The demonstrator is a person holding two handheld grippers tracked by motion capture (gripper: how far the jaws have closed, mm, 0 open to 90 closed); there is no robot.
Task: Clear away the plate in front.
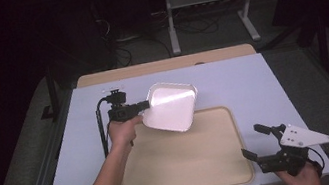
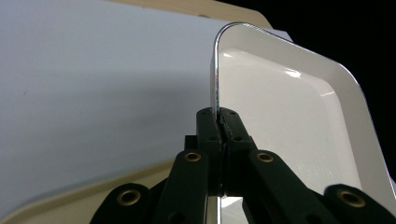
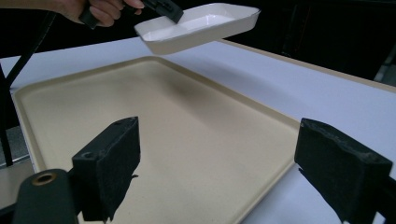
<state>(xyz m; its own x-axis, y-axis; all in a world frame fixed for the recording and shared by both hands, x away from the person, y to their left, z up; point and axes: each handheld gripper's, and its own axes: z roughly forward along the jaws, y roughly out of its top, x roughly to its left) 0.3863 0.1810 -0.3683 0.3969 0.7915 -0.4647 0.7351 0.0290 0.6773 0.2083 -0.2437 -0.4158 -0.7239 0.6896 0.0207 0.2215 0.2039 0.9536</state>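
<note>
The left gripper (image 1: 144, 105) has its fingers (image 2: 210, 130) clamped on the rim of a shallow white rectangular metal dish with rounded corners (image 1: 172, 106). The left gripper view shows the two black pads pressed together with the thin rim edge between them. The dish hangs in the air, tilted, above the far left corner of a large beige rectangular plastic tray (image 1: 185, 165); in the right gripper view the dish (image 3: 201, 25) is clear of the tray surface (image 3: 154, 121), with a gap beneath it. The tray lies flat on the pale blue-grey counter (image 1: 253, 88).

The right gripper (image 1: 256, 142) sits low near the tray's near right corner, held in the person's hand at the counter's front edge. Its fingers (image 3: 109, 163) stand wide apart with nothing between them, pointing across the tray. Whether the right gripper rests on the counter or hovers just above it is hard to judge from these angles.
</note>
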